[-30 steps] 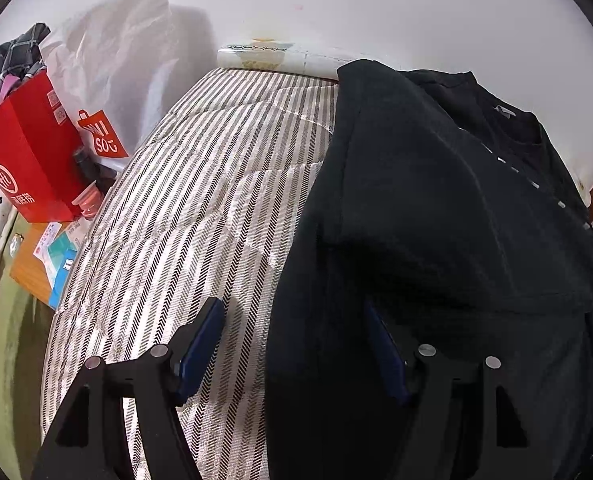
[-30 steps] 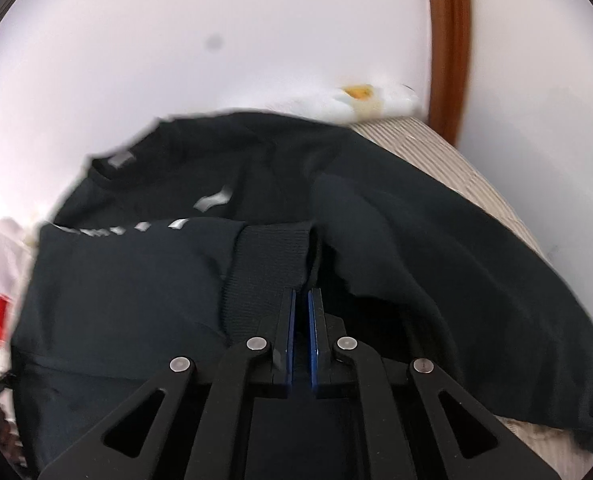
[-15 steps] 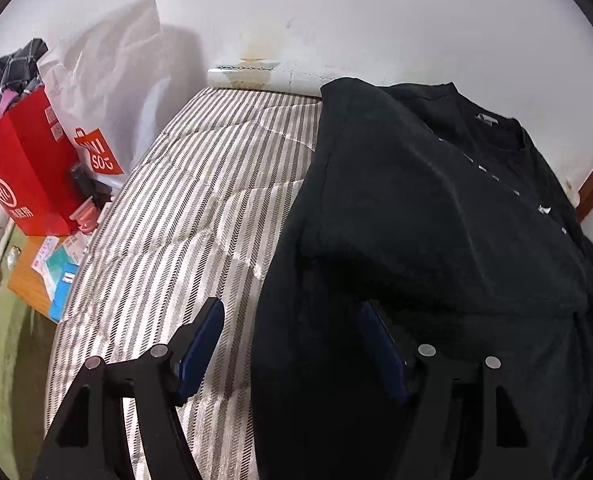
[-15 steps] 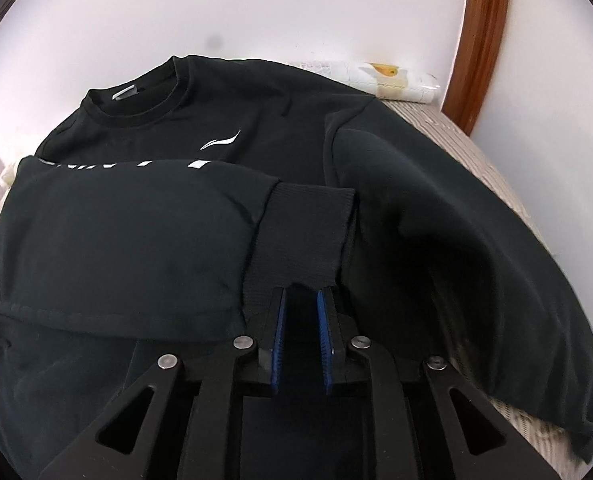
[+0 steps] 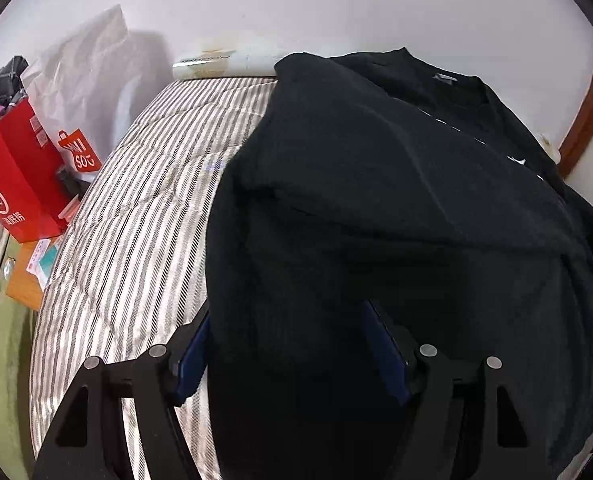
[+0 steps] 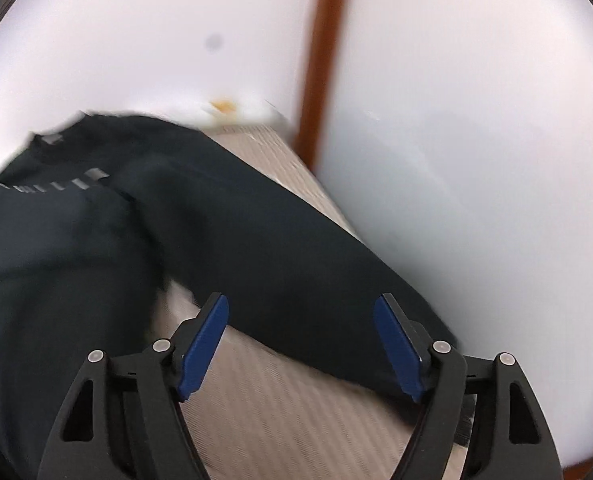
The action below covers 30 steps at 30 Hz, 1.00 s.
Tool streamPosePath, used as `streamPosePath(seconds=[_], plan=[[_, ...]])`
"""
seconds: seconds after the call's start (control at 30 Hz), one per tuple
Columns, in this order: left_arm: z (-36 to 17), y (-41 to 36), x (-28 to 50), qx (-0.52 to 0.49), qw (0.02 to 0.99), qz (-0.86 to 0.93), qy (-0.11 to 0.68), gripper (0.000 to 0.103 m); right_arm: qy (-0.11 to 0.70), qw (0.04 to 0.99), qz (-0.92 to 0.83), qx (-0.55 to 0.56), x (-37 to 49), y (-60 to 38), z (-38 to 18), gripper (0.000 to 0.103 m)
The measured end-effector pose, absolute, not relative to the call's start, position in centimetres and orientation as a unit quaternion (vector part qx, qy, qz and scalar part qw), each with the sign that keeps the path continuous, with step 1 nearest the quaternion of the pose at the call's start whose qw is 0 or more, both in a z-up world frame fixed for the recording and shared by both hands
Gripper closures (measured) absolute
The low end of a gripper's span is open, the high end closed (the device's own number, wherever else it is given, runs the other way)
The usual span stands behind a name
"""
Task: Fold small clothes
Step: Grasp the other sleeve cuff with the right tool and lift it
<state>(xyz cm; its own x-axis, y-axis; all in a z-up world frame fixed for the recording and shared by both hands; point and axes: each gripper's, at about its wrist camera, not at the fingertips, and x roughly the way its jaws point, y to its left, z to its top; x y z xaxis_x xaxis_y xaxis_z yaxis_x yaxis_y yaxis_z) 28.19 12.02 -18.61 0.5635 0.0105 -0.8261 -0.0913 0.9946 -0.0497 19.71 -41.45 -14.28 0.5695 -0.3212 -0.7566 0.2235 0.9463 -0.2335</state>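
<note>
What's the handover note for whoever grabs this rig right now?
Left gripper: open, poised over the black sweatshirt near its edge, gripping nothing.
Right gripper: jaws have just been opening; open now, nothing between the pads, over the right sleeve.
Sweatshirt lies on the striped mattress, collar toward the wall.
Done: one sleeve is folded across the chest.
Left: fold in the right sleeve, which lies stretched out along the mattress edge, then fold the body.
</note>
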Motion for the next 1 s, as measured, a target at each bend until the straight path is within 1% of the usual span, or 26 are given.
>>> streamPosePath(seconds=[0.1, 0.2, 0.3, 0.37, 0.4, 0.47, 0.5, 0.53, 0.6, 0.67, 0.77, 0.87, 1.0], plan=[[-18.3, 11.6, 27.5, -0.050, 0.883, 0.029, 0.466, 0.031, 0.475, 0.863, -0.164, -0.044, 18.4, -44.7, -16.6, 0.028], [-18.1, 11.1, 27.0, -0.043, 0.882, 0.034, 0.468, 0.031, 0.492, 0.853, -0.167, -0.048, 18.1, -45.9, -18.5, 0.028], [-18.0, 10.9, 26.5, -0.035, 0.880, 0.047, 0.472, 0.031, 0.473, 0.862, -0.172, -0.065, 18.3, -45.9, -19.0, 0.028], [-17.9, 10.8, 26.2, -0.032, 0.878, 0.052, 0.475, 0.031, 0.472, 0.862, -0.175, -0.054, 19.1, -46.3, -19.1, 0.028], [-17.8, 10.8, 26.0, -0.032, 0.878, 0.054, 0.475, 0.031, 0.474, 0.862, -0.174, -0.045, 19.6, -46.6, -19.3, 0.031], [-17.7, 10.8, 25.7, -0.033, 0.877, 0.056, 0.477, 0.031, 0.472, 0.866, -0.164, -0.027, 20.4, -47.3, -19.2, 0.055], [-17.7, 10.8, 25.5, -0.033, 0.876, 0.057, 0.478, 0.031, 0.472, 0.866, -0.161, -0.024, 20.8, -47.1, -19.4, 0.077], [-17.6, 10.8, 25.4, -0.033, 0.876, 0.059, 0.477, 0.031, 0.472, 0.865, -0.169, -0.031, 21.1, -47.2, -19.4, 0.088], [-17.4, 11.0, 25.1, -0.034, 0.877, 0.062, 0.475, 0.031, 0.469, 0.864, -0.179, -0.045, 21.4, -47.4, -19.1, 0.092], [-17.1, 11.2, 24.8, -0.036, 0.879, 0.062, 0.472, 0.031, 0.449, 0.873, -0.188, -0.044, 21.5, -47.6, -17.3, 0.093], [-16.6, 11.8, 24.3, -0.037, 0.882, 0.062, 0.466, 0.031, 0.405, 0.889, -0.208, -0.052, 21.8, -48.1, -12.7, 0.093], [-16.2, 12.5, 23.8, -0.040, 0.885, 0.058, 0.460, 0.031, 0.361, 0.905, -0.224, -0.035, 22.3, -48.1, -7.7, 0.093], [-16.0, 12.9, 23.5, -0.048, 0.888, 0.050, 0.454, 0.031, 0.326, 0.922, -0.203, -0.048, 23.5, -44.6, -3.2, 0.093]])
